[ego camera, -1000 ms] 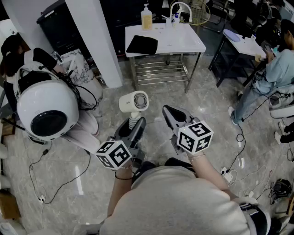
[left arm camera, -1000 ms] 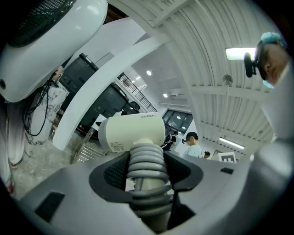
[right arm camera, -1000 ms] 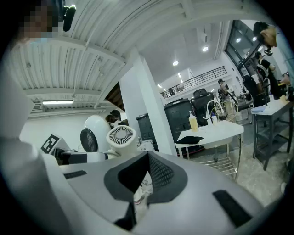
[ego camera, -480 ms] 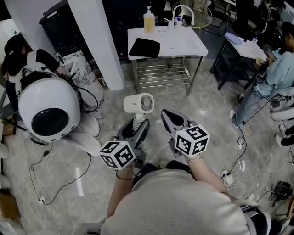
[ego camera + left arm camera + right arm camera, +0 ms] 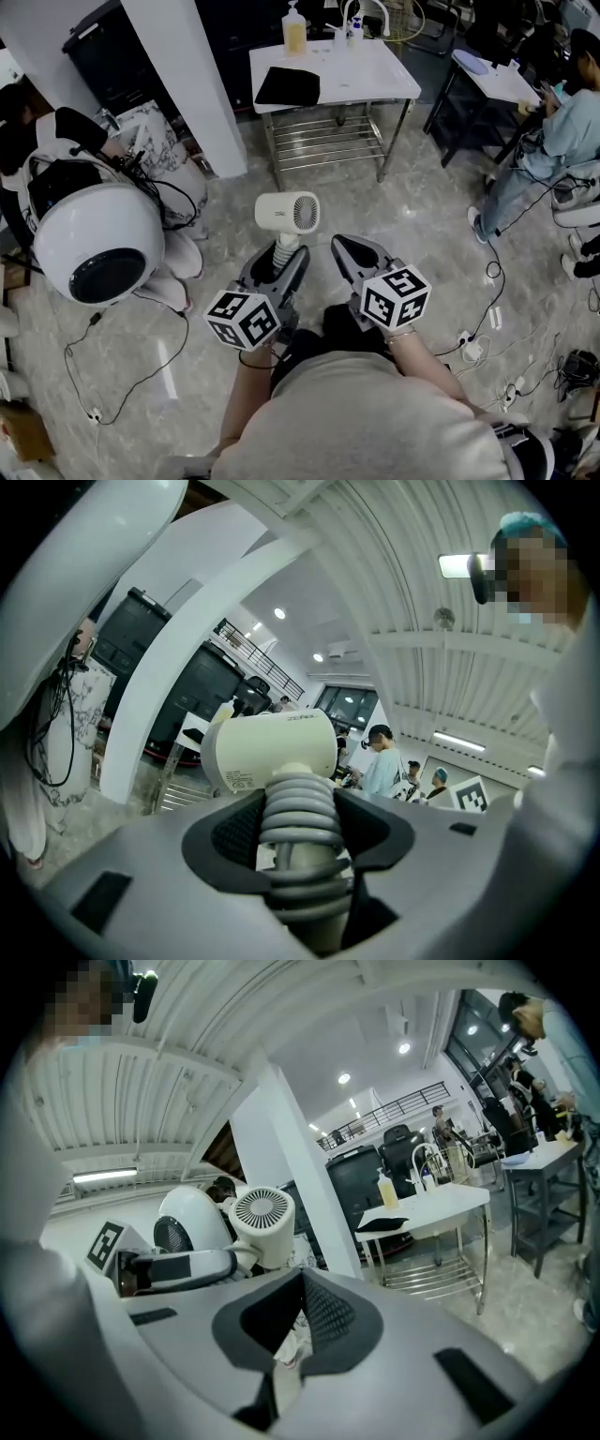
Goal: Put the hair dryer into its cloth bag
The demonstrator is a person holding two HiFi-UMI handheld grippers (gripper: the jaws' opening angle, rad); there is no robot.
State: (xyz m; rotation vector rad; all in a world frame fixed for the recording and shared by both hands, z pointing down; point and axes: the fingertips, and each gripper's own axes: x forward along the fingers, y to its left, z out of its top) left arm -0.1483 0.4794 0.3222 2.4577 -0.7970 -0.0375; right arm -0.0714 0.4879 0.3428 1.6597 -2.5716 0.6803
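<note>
In the head view the lower handle of the dryer is buried inside the left gripper, and my hands are out of sight behind the marker cubes. The flat dark thing on the table is too small for me to tell whether it is the bag. The white loop behind the table is clipped by the top edge, and a seated person by the right edge. A white dome covers most of another person. In the left gripper view I can't read the dryer's label; the print is too small. In the right gripper view the left gripper hides the dryer's handle.
</note>
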